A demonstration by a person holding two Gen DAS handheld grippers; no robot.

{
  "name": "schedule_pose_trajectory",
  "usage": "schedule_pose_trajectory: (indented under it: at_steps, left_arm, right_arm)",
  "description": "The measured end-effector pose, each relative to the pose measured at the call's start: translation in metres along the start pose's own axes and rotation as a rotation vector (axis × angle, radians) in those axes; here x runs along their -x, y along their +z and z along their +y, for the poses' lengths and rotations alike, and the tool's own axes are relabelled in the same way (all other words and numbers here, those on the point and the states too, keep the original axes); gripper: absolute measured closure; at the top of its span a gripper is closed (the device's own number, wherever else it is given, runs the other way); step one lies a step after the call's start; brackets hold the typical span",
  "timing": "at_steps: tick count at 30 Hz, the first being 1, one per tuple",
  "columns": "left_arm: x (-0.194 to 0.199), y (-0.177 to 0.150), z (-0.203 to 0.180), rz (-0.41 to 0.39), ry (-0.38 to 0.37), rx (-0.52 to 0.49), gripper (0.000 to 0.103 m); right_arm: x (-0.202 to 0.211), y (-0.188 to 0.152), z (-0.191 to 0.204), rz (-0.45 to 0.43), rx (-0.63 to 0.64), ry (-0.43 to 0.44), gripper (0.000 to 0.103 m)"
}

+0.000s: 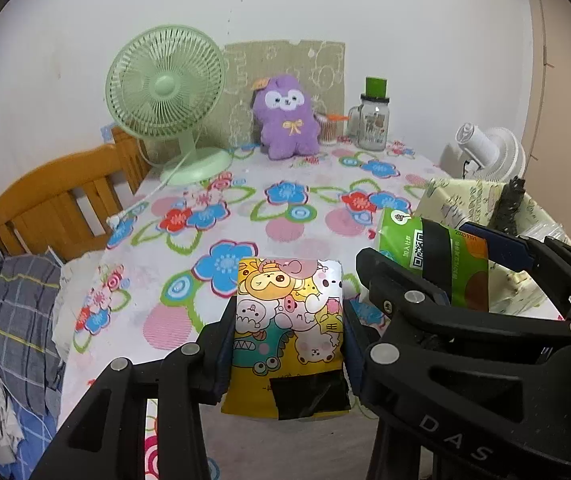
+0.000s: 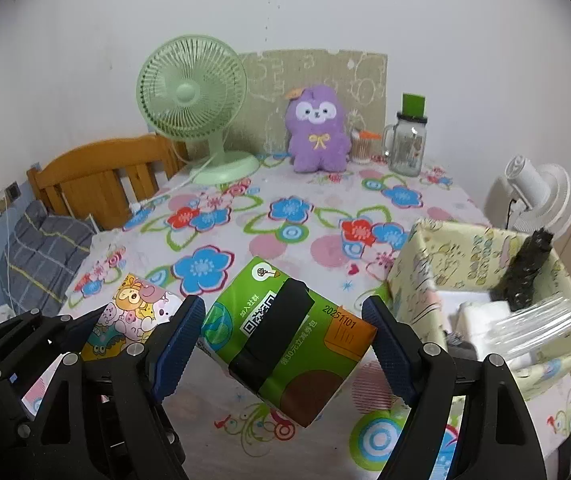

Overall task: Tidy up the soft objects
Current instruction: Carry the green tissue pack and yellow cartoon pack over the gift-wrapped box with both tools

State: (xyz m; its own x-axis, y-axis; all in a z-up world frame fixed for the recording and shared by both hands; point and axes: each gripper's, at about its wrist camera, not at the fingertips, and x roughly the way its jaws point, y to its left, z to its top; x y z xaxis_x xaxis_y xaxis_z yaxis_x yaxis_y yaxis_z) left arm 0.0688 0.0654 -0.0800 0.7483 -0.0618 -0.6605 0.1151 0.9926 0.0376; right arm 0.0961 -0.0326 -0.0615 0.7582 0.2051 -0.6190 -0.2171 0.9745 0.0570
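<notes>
Your left gripper (image 1: 287,344): jaws clamped on the cartoon pack (image 1: 289,320), held above the tabletop (image 1: 285,216). Your right gripper (image 2: 281,344): jaws gripping the green pack (image 2: 285,340) (tilted), beside the box (image 2: 485,248).

Domestic bedroom: wooden bed frame (image 1: 57,196) beside a table in floral cloth (image 1: 285,216), desk fan (image 1: 165,92), plush toy (image 1: 285,120).

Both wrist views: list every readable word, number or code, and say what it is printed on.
"DAS": right claw, on its black frame.
"20251101": green tissue pack.
QR code and Chinese print: same pack, too small to read reliably.
Cartoon pack: small print, unreadable.
Glass jar: label blurred.
</notes>
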Motion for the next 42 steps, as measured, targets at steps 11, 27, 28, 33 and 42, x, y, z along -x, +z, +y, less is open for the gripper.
schedule_pose_trajectory:
  at_steps: [11, 27, 28, 33, 42]
  left_arm:
    - [0.027, 0.012, -0.007, -0.054, 0.009, -0.009, 0.056]
    - [0.045, 0.039, -0.037, -0.105, -0.013, -0.037, 0.056]
    - [0.046, 0.04, -0.039, -0.108, -0.014, -0.039, 0.056]
    - [0.045, 0.049, -0.055, -0.122, -0.027, -0.061, 0.056]
    - [0.042, 0.061, -0.083, -0.138, -0.058, -0.088, 0.056]
  right_arm:
    - [0.031, 0.013, -0.004, -0.052, 0.004, 0.0, 0.02]
    - [0.06, 0.032, -0.03, -0.104, -0.011, -0.029, 0.02]
    - [0.062, 0.033, -0.033, -0.107, -0.014, -0.032, 0.02]
    - [0.068, 0.037, -0.047, -0.119, -0.022, -0.05, 0.02]
    - [0.077, 0.042, -0.075, -0.143, -0.032, -0.088, 0.02]
